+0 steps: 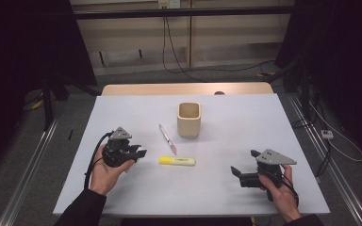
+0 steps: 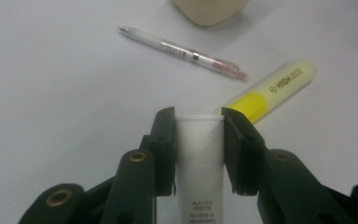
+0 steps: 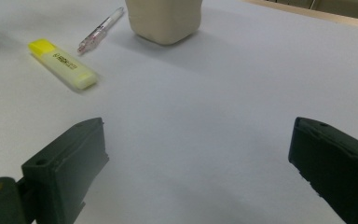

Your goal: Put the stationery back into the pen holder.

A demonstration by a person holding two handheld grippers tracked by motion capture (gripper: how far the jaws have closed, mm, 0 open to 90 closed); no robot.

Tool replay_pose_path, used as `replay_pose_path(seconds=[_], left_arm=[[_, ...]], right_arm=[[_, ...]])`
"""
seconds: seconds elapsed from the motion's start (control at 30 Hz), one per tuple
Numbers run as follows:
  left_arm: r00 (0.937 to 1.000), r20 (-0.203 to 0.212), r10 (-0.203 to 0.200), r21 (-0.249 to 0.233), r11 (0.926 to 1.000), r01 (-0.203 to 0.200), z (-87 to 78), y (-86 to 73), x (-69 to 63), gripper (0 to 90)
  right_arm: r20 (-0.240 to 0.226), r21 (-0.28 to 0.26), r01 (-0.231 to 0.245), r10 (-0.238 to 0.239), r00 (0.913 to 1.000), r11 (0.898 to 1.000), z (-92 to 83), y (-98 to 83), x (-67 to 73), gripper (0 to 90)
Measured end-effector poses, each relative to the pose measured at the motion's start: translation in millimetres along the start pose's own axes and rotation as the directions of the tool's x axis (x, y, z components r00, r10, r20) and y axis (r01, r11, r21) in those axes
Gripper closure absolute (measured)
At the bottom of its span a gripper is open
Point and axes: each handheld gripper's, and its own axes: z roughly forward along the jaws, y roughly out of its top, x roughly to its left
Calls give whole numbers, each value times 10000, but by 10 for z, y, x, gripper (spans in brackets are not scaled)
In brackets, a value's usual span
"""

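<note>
White plastic tube, smooth and cylindrical with small print, sits clamped between the left gripper's black jaws over the matte tabletop beside a flat-sided yellow highlighter, while the right gripper's blocky jaws gape wide, holding nothing.

- Looked like a lab or test rig room, not anyone's home.
- The white worktop sat alone between dark curtains.
- Metal rails ran along the grey floor on both sides.
- Loose cables trailed from a wall socket behind it.
</note>
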Motion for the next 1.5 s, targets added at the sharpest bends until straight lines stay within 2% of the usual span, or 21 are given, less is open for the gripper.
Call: replay_pose_path(seconds=[0.07, 0.13, 0.23, 0.27, 0.4, 0.53, 0.7, 0.73, 0.8, 0.87, 0.9, 1.0, 1.07, 1.2, 1.23, 1.37, 1.5], left_arm=[[9999, -28, 121, -221, 9997, -121, -17, 13, -19, 673], [10000, 36, 70, -438, 9990, -68, -34, 28, -35, 673], [9995, -31, 312, -784, 9964, -313, -65, 81, -51, 673], [9997, 9, 257, -949, 9952, -255, -69, 95, -56, 673], [9995, -71, 309, -1160, 9928, -316, -90, 182, -65, 673], [9988, -77, 494, -1581, 9862, -499, -118, 290, -103, 673], [9986, -61, 529, -2239, 9732, -529, -202, 470, -118, 673], [9980, -103, 624, -2415, 9683, -631, -216, 507, -119, 673], [9980, -118, 627, -2598, 9636, -637, -236, 559, -137, 673], [9966, -218, 797, -2789, 9567, -826, -247, 611, -160, 673], [9960, -243, 859, -2852, 9543, -893, -243, 626, -169, 673], [9970, -194, 747, -2788, 9572, -772, -204, 659, -193, 673], [9973, -104, 732, -2829, 9563, -731, -170, 673, -197, 673], [9976, 14, 694, -3049, 9501, -657, -90, 709, -200, 673], [9972, 62, 741, -3152, 9465, -684, -67, 722, -196, 673], [9968, 134, 786, -3172, 9457, -703, -5, 784, -202, 672], [9960, 141, 881, -3404, 9371, -780, 19, 849, -218, 673]], right_arm=[[8, -4, -2, 2, 10000, 10000, -1, 0, -2, 39], [6, -11, -15, 15, 10000, 10000, -1, 0, -3, 39], [9, 17, -12, 12, 10000, 10000, 3, 0, -3, 39], [7, 13, -17, 17, 10000, 10000, 3, 0, -3, 39], [13, 1, -55, 55, 10000, 10000, -5, -1, -6, 39], [43, -36, -70, 70, 10000, 10000, -7, -2, -13, 39], [72, -11, -98, 98, 9999, 10000, -9, -4, -15, 39], [67, -26, -102, 103, 9999, 9999, -11, -4, -17, 39], [72, -43, -129, 130, 9999, 9999, -17, -6, -19, 38], [81, -46, -136, 136, 9999, 9999, -19, -6, -21, 38], [78, -47, -141, 142, 9999, 9999, -19, -6, -20, 38], [51, -42, -131, 131, 9999, 9999, -19, -6, -17, 39], [60, -42, -135, 136, 9999, 9999, -20, -6, -17, 38], [87, -49, -162, 163, 9998, 9999, -20, -8, -22, 39], [92, -38, -173, 173, 9998, 9998, -20, -9, -23, 39], [126, -25, -183, 183, 9998, 9998, -20, -11, -24, 38], [95, -25, -180, 180, 9998, 9998, -23, -12, -23, 38]])
